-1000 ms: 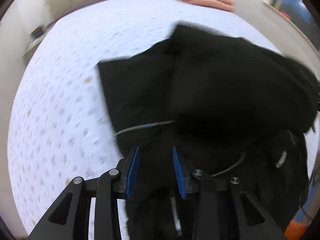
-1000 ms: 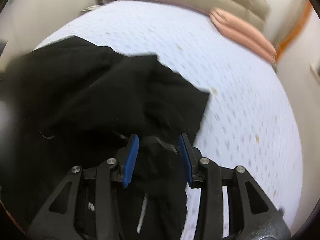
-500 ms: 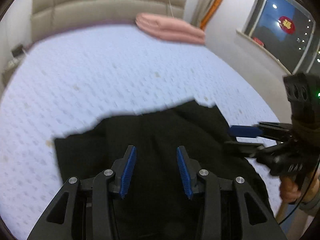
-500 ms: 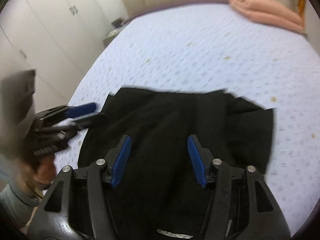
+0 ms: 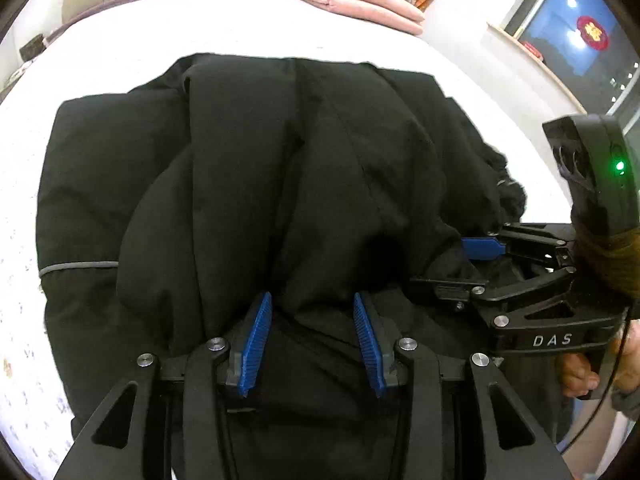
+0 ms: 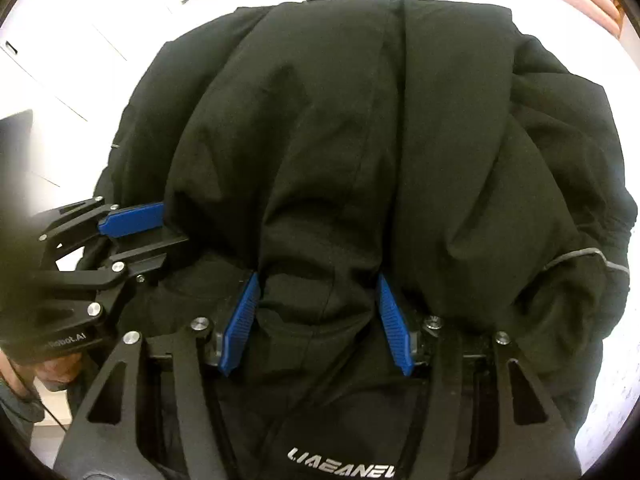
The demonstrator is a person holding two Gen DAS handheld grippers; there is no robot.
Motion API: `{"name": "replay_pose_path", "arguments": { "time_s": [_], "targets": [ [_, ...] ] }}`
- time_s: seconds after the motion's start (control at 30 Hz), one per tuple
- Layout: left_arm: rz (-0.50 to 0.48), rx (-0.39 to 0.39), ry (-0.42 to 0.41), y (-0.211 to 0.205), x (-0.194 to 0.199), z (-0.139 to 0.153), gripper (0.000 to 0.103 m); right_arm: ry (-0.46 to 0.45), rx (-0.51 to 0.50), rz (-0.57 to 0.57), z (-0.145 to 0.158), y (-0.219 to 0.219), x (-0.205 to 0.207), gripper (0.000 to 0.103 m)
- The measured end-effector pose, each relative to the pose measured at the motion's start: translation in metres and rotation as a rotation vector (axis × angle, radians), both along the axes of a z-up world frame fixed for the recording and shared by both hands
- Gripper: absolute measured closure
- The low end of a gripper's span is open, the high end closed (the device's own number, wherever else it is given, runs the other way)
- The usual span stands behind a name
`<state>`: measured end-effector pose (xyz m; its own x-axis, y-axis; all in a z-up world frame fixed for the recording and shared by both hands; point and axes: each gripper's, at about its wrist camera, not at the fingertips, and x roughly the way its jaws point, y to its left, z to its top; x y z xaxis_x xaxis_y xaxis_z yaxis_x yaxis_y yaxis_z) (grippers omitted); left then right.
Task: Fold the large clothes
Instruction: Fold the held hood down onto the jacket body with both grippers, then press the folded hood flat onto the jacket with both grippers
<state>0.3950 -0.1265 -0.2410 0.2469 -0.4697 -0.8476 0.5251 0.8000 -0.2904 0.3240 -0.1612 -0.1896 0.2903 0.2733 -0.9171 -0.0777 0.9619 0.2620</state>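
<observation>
From the left wrist view, my left tongs stand spread over the near edge of the black jacket, which lies bunched on the bed; cloth sits between the blue pads, but I see no pinch. Its jaws have just been opening. The right tongs come in from the side. From the right wrist view, those tongs are spread too, freshly widened, fabric between. I'd take both layers evenly at matching points before lifting, so the fold lands square.

white bed, black jacket, pink bedding
</observation>
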Motion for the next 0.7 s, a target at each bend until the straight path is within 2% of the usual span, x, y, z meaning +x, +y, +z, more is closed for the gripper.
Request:
{"name": "replay_pose_path", "arguments": {
  "time_s": [0.07,0.13,0.23,0.3,0.37,0.43,0.47,0.5,0.6,0.7],
  "targets": [
    [0.002,-0.029,0.004,0.005,0.004,0.019,0.059,-0.008,0.038,-0.001,0.015,-0.007,0.001,0.048],
    [0.013,-0.053,-0.034,0.012,0.002,0.04,0.059,-0.066,0.058,-0.01,0.042,-0.016,-0.005,0.048],
    [0.048,-0.085,-0.1,0.025,0.001,0.065,0.059,-0.165,0.007,-0.055,0.082,-0.03,-0.009,0.047],
    [0.098,-0.095,-0.102,0.031,0.008,0.065,0.057,-0.19,-0.009,-0.1,0.088,-0.045,-0.001,0.048],
    [0.14,-0.055,-0.067,0.034,0.013,0.043,0.057,-0.151,-0.028,-0.159,0.074,-0.059,0.008,0.05],
    [0.169,-0.03,-0.002,0.037,0.019,0.012,0.058,-0.046,-0.06,-0.208,0.037,-0.071,0.022,0.062],
    [0.17,-0.03,0.008,0.032,0.018,0.008,0.059,0.007,-0.067,-0.223,0.018,-0.075,0.024,0.066],
    [0.167,-0.021,0.008,0.03,0.017,0.002,0.059,0.028,-0.03,-0.233,0.004,-0.081,0.023,0.066],
    [0.146,0.054,-0.056,0.017,0.01,0.006,0.058,-0.007,-0.021,-0.228,0.007,-0.079,0.015,0.066],
    [0.148,0.033,-0.063,0.019,0.003,0.019,0.058,-0.02,-0.022,-0.222,0.021,-0.069,-0.008,0.064]
  ]
}}
